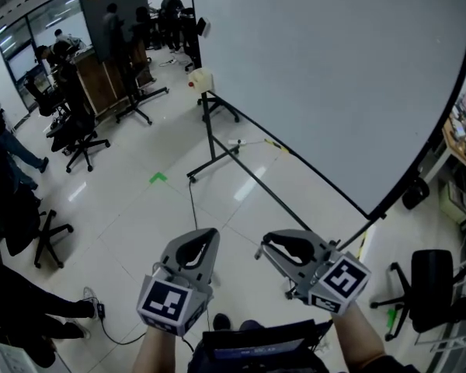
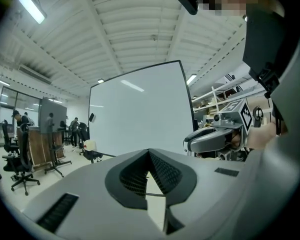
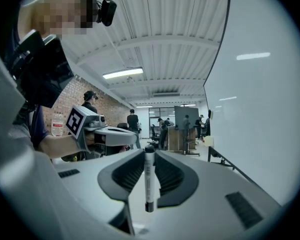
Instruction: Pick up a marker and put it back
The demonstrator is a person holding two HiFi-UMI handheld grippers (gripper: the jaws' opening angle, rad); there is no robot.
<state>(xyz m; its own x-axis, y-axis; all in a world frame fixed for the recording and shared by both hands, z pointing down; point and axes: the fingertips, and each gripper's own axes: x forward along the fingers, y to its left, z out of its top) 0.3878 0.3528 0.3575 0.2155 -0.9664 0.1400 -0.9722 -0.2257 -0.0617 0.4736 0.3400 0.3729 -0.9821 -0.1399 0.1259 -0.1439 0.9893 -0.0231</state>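
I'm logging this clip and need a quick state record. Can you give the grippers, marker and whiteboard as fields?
left gripper: shut, nothing between the jaws
right gripper: shut on marker
marker: white barrel, dark ends, lying along the jaws
whiteboard: large, blank, on a stand in front of both grippers
task stage: marker in hand, not yet put back

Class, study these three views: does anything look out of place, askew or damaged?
Nothing looks spilled or damaged. The one oddity: the marker sits clamped lengthwise in the right claw, clear of the whiteboard.
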